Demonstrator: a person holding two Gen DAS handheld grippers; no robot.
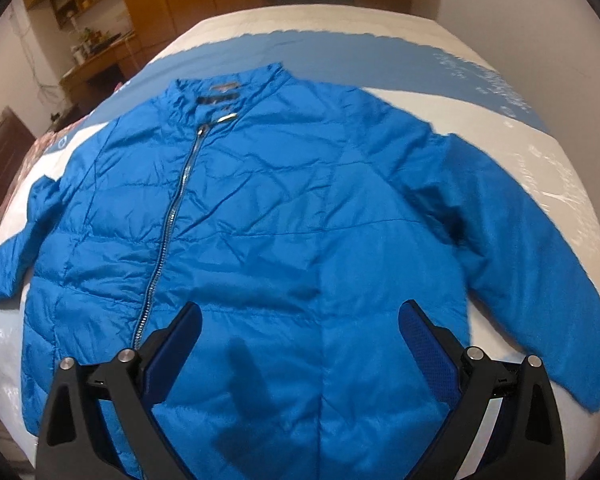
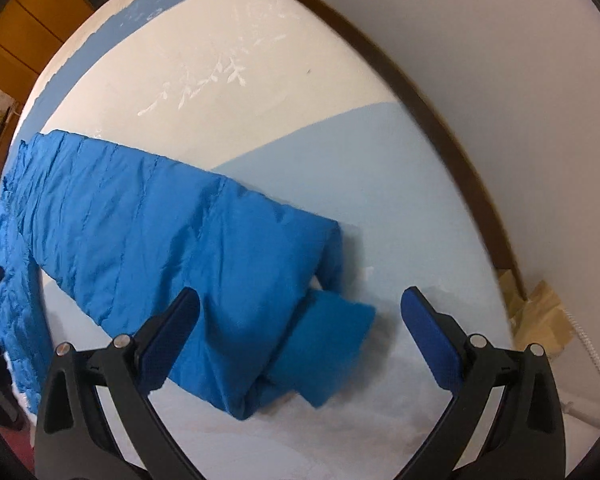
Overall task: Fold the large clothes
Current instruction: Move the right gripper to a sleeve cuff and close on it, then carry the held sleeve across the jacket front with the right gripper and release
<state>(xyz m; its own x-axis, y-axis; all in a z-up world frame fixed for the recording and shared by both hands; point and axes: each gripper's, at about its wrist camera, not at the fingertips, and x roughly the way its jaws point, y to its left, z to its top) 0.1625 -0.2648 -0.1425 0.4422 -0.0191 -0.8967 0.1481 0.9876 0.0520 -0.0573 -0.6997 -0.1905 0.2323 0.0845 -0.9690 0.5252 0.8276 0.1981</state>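
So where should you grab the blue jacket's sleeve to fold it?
Probably at the cuff end of the sleeve. It lies flat on the bed with its tip folded over, right under the open right hand-held gripper. Come straight down from above and pinch across its width.

A bed (image 1: 400, 24) carries everything here. Its cover (image 2: 260, 92) is white with broad blue bands: a darker one runs across the far part, and a paler blue area shows in the right wrist view beside faint white leaf-like print. A dark wooden frame (image 2: 440, 128) edges the bed along the wall side.

Directly on the cover lies a blue padded jacket (image 1: 280, 208), spread flat, front up, zip closed, collar toward the far end. One sleeve (image 2: 148, 240) stretches out straight over the cover, its cuff (image 2: 324, 348) turned back near the bed's edge. The other sleeve (image 1: 8, 256) reaches toward the opposite edge, where patterned fabric (image 1: 32, 156) shows.
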